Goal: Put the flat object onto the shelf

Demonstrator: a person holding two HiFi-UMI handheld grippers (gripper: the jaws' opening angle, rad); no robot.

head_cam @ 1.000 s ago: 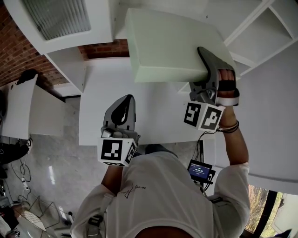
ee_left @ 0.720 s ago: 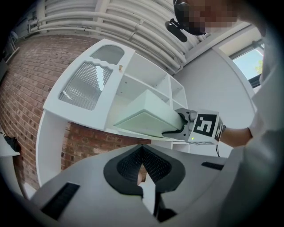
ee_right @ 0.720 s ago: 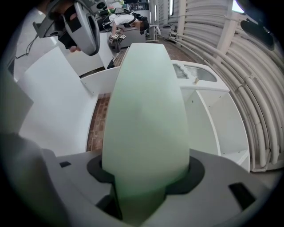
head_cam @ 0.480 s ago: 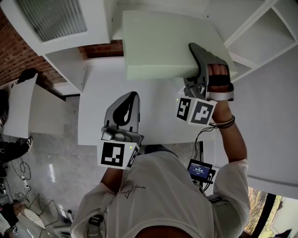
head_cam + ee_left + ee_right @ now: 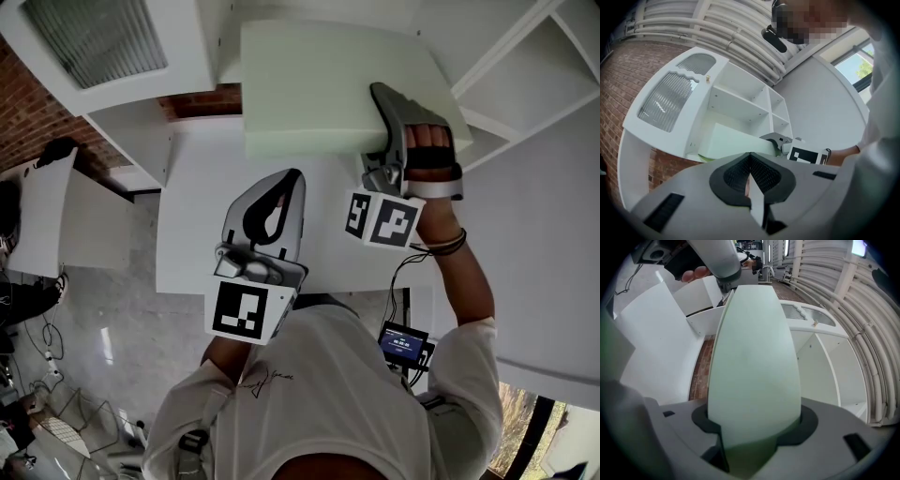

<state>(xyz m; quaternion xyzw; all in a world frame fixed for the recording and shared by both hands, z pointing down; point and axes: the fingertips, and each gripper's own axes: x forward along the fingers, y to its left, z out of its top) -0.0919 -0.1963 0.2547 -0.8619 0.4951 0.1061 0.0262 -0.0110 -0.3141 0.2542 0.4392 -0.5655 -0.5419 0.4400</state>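
The flat object is a pale green foam slab (image 5: 328, 84), held up in front of the white shelf unit (image 5: 534, 75). My right gripper (image 5: 382, 127) is shut on the slab's near right corner. In the right gripper view the slab (image 5: 752, 357) fills the gap between the jaws (image 5: 754, 430) and stretches away towards the shelf compartments (image 5: 825, 366). My left gripper (image 5: 284, 185) is below the slab's near edge, apart from it and shut on nothing. The left gripper view shows its pads (image 5: 751, 164) pressed together, with the slab (image 5: 736, 143) and shelf (image 5: 740, 101) beyond.
A white cabinet door with a ribbed glass panel (image 5: 94, 37) stands at the upper left, in front of a brick wall (image 5: 28, 112). A white panel (image 5: 37, 220) leans at the far left. A small black device (image 5: 405, 342) hangs by the person's right side.
The left gripper has risen and tilted towards the slab's near edge. The right gripper has carried the slab slightly up and to the left.
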